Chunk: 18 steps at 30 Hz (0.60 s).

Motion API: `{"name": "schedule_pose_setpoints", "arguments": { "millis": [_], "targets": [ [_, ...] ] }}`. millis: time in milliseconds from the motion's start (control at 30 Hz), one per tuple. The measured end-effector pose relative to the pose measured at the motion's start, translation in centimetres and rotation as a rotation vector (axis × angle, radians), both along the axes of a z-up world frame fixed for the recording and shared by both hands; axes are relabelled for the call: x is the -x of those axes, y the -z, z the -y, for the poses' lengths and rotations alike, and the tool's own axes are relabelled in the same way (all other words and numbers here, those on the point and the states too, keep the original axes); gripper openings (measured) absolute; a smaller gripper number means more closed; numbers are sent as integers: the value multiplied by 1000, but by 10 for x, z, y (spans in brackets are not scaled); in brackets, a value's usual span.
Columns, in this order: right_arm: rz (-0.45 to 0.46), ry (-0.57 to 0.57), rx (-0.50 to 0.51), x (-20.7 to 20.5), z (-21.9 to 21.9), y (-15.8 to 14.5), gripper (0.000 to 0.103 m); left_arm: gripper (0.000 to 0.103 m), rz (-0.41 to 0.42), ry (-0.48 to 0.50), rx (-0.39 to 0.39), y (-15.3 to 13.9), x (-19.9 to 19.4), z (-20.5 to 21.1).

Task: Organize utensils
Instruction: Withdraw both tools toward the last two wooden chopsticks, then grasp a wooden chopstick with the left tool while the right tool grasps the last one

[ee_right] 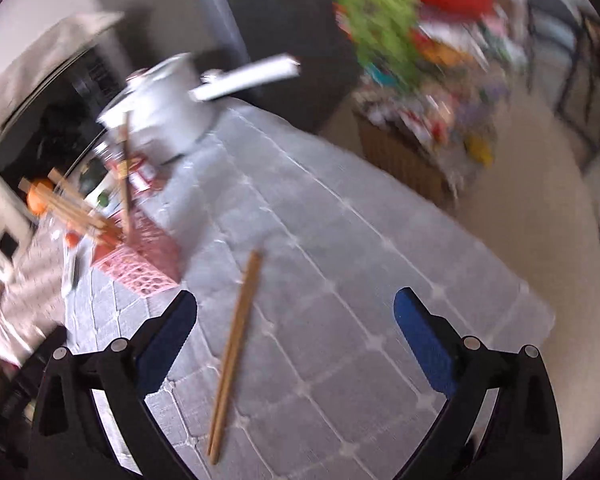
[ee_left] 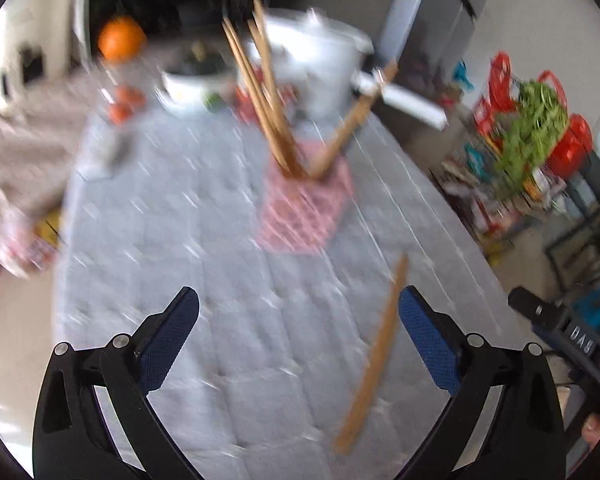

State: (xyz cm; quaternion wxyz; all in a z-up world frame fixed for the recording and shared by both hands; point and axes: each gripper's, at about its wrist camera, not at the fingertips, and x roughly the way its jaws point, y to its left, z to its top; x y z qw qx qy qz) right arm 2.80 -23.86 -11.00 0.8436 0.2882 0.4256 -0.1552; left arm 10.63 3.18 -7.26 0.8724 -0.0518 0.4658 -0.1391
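Note:
A pink lattice utensil holder (ee_left: pixel 304 204) stands on the grey quilted table cover (ee_left: pixel 204 280), holding several wooden chopsticks (ee_left: pixel 266 100) that lean out of it. A loose pair of wooden chopsticks (ee_left: pixel 374 354) lies on the cover, just left of my left gripper's right finger. My left gripper (ee_left: pixel 298 320) is open and empty above the cover. In the right wrist view the holder (ee_right: pixel 140 264) is at the left, and the loose chopsticks (ee_right: pixel 234 354) lie between the fingers, nearer the left one. My right gripper (ee_right: pixel 296 320) is open and empty.
A white pot (ee_left: pixel 320 64) with a long handle stands behind the holder, beside a white bowl (ee_left: pixel 192 80), an orange (ee_left: pixel 122 38) and small red items. A cluttered rack with greens and red bags (ee_left: pixel 528 140) stands off the table's right edge. My right gripper's body (ee_left: pixel 560 332) shows at right.

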Motion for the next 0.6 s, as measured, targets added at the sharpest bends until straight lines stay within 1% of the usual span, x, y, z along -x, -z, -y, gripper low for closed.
{"name": "schedule_pose_setpoints", "arguments": {
  "millis": [33, 67, 133, 167, 200, 233, 267, 333, 367, 400, 433, 500, 533, 600],
  "targets": [
    [-6, 15, -21, 1, 7, 3, 96, 96, -45, 17, 2, 11, -4, 9],
    [-9, 40, -49, 5, 17, 6, 96, 96, -71, 33, -12, 20, -6, 18],
    [-11, 84, -91, 12, 31, 8, 96, 96, -91, 58, -65, 34, -11, 37],
    [-13, 102, -134, 16, 41, 11, 96, 96, -99, 68, -89, 40, -14, 47],
    [-15, 106, -165, 16, 45, 13, 96, 95, -111, 77, -104, 45, -19, 55],
    [-20, 108, -220, 18, 51, 16, 96, 95, -129, 86, -114, 50, -26, 68],
    [-23, 107, -250, 18, 54, 17, 96, 92, -140, 89, -120, 53, -32, 78],
    [-23, 104, -342, 20, 60, 21, 96, 89, -140, 103, -147, 56, -42, 100],
    [-19, 97, -393, 21, 62, 22, 96, 85, -134, 113, -167, 57, -46, 113],
    [-15, 90, -423, 22, 64, 22, 96, 81, -132, 119, -189, 58, -51, 123],
    [-12, 85, -436, 22, 65, 21, 96, 78, -137, 119, -201, 60, -56, 131],
    [-1, 82, -437, 25, 67, 17, 96, 65, -167, 116, -210, 66, -68, 145],
    [2, 84, -436, 25, 69, 16, 96, 63, -179, 111, -210, 68, -72, 148],
    [4, 90, -460, 27, 74, 17, 96, 52, -199, 90, -217, 72, -83, 155]
  ]
}}
